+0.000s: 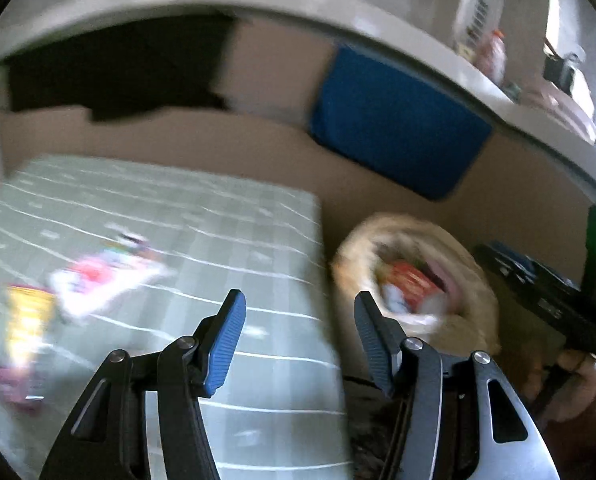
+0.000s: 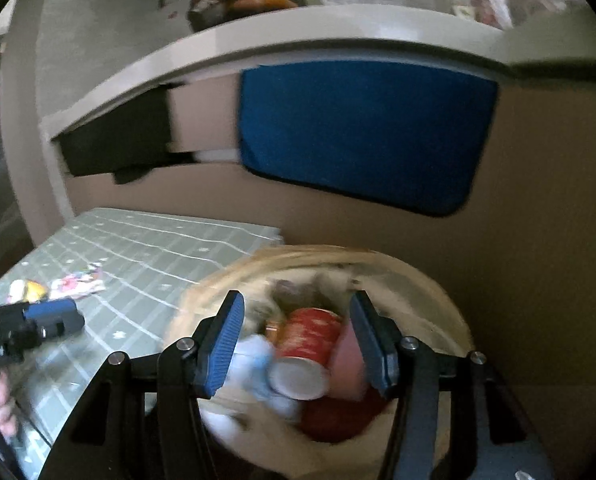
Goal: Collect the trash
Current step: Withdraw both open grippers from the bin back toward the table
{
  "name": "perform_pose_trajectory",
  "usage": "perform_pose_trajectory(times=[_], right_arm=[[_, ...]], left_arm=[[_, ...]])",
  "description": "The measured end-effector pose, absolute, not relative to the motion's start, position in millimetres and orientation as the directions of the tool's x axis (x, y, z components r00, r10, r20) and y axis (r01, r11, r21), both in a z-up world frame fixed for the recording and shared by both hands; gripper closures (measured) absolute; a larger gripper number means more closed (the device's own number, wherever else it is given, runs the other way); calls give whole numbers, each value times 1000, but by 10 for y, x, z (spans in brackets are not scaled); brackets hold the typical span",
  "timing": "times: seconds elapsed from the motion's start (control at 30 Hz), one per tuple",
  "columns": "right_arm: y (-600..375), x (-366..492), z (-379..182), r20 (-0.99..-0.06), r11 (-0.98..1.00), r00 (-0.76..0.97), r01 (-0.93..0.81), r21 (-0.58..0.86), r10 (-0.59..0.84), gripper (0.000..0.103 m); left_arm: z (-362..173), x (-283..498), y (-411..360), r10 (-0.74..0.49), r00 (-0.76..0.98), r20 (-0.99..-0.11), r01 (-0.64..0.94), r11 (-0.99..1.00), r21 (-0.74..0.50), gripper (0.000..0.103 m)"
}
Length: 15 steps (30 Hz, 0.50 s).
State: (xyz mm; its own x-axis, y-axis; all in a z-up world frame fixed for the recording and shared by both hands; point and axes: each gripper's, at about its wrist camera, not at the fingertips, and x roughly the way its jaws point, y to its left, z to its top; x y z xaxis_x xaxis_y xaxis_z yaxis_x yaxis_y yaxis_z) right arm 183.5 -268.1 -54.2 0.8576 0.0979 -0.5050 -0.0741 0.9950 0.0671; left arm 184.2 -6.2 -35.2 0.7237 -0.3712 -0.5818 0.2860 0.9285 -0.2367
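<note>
A pale bag-lined trash bin (image 1: 473, 292) stands on the floor beside a low table. In the right wrist view the bin (image 2: 417, 276) sits right below my open right gripper (image 2: 298, 340); a red can (image 2: 309, 332), blue-white crumpled trash (image 2: 254, 360) and a pink item (image 2: 347, 364) lie inside. My left gripper (image 1: 298, 336) is open and empty, above the table's right edge. A pink-white wrapper (image 1: 98, 280) and a yellow wrapper (image 1: 26, 320) lie on the green checked tablecloth (image 1: 178, 220); they also show in the right wrist view, wrapper (image 2: 80, 284), yellow (image 2: 30, 290).
A grey counter (image 2: 298, 28) with a pot (image 2: 242, 4) runs behind. A blue panel (image 2: 361, 132) hangs below it. The right gripper body (image 1: 537, 296) shows at right in the left wrist view; the left gripper (image 2: 38, 324) shows at left in the right wrist view.
</note>
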Motion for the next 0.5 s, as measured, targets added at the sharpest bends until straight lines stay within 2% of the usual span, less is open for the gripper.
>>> perform_pose_trajectory(times=[0.23,0.5], right_arm=[[-1966,1895,-442,-510,965,821,-253,74,255,50],[-1254,1970,-502,-513,940,799,-337,49,314,50]], left_arm=[[-110,1516,1032,-152,845,-512,30,971,-239,46],[-268,1280,2110,25,831,-555,-233,923,-307,46]])
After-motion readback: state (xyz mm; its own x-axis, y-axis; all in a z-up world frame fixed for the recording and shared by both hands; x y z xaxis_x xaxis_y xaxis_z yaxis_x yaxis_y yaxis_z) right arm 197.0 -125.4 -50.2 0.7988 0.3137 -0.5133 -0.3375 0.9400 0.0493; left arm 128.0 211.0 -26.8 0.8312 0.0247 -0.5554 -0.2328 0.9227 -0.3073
